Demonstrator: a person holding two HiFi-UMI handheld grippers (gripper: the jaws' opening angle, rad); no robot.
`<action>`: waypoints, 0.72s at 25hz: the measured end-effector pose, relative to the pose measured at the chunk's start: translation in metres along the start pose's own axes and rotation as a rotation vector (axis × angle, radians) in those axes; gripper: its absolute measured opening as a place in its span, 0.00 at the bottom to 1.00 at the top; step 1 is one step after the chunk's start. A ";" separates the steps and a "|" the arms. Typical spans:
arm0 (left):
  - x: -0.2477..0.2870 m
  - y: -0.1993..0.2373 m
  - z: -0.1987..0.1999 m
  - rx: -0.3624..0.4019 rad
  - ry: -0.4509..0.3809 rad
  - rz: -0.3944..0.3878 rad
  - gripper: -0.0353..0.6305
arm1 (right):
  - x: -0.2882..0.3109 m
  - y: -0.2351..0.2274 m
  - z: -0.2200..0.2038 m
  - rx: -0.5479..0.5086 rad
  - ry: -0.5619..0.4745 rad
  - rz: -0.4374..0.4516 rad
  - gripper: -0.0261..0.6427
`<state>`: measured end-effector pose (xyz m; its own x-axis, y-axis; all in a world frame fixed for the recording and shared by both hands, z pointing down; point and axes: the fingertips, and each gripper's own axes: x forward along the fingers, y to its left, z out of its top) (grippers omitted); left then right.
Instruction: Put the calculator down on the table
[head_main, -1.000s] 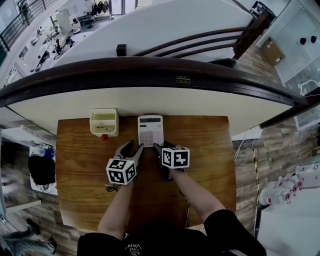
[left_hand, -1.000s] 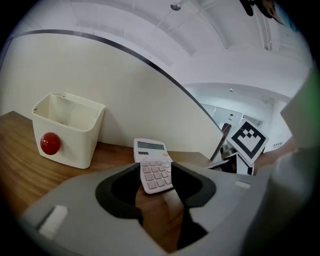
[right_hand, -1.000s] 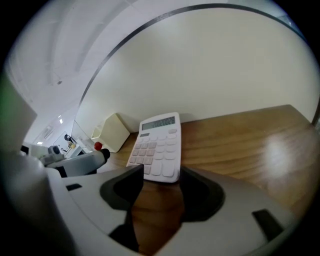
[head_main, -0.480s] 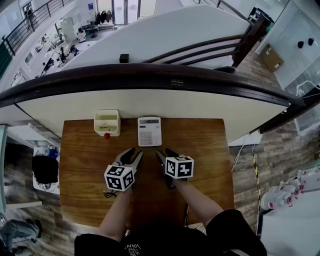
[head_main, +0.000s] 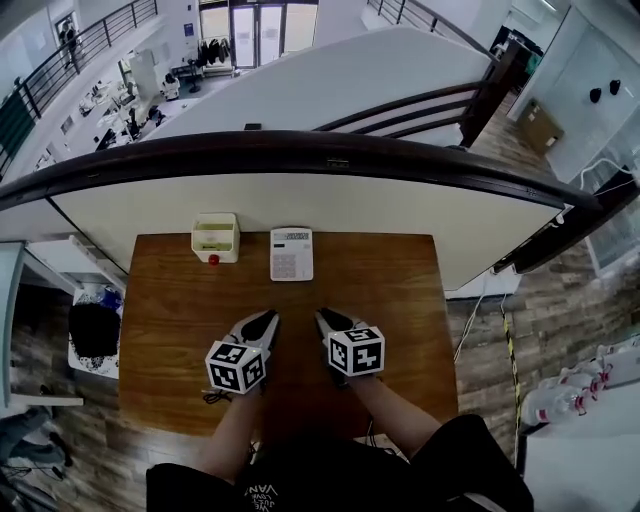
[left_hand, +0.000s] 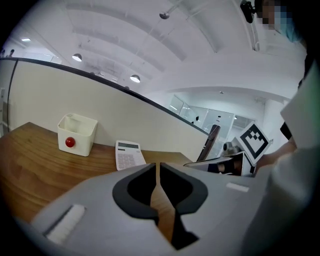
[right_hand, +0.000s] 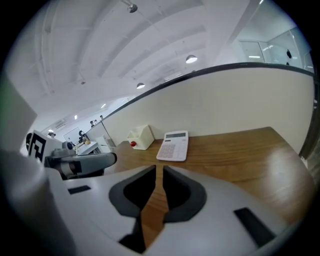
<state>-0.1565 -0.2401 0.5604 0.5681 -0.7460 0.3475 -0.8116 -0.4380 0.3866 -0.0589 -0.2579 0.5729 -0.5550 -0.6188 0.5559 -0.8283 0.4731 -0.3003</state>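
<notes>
The white calculator (head_main: 291, 254) lies flat on the wooden table (head_main: 400, 300) near its far edge, with no gripper touching it. It also shows as the calculator (left_hand: 129, 154) in the left gripper view and the calculator (right_hand: 173, 146) in the right gripper view. My left gripper (head_main: 270, 318) and right gripper (head_main: 322, 316) hover side by side over the table's middle, well short of it. Both pairs of jaws are closing, down to a thin slit, with nothing between them: left gripper (left_hand: 157, 165), right gripper (right_hand: 159, 168).
A small white box (head_main: 215, 238) with a red knob (head_main: 212, 259) stands left of the calculator against the curved white wall. A dark wooden rail runs above that wall. Floor drops away past the table's left and right edges.
Both grippers have pulled back from the calculator toward me and risen. Their jaws, wide apart at its near corners before, have come nearly together. The calculator stays on the table.
</notes>
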 end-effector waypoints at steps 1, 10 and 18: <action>-0.004 -0.006 -0.002 0.004 0.000 -0.003 0.10 | -0.007 0.002 -0.002 -0.006 -0.003 0.006 0.12; -0.031 -0.054 -0.024 0.003 -0.025 0.016 0.07 | -0.057 0.011 -0.023 -0.059 -0.014 0.061 0.09; -0.054 -0.084 -0.052 -0.025 -0.035 0.062 0.07 | -0.090 0.009 -0.055 -0.089 0.019 0.113 0.08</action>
<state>-0.1117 -0.1369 0.5539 0.5110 -0.7888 0.3415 -0.8414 -0.3778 0.3865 -0.0125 -0.1637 0.5629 -0.6422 -0.5469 0.5372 -0.7498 0.5937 -0.2920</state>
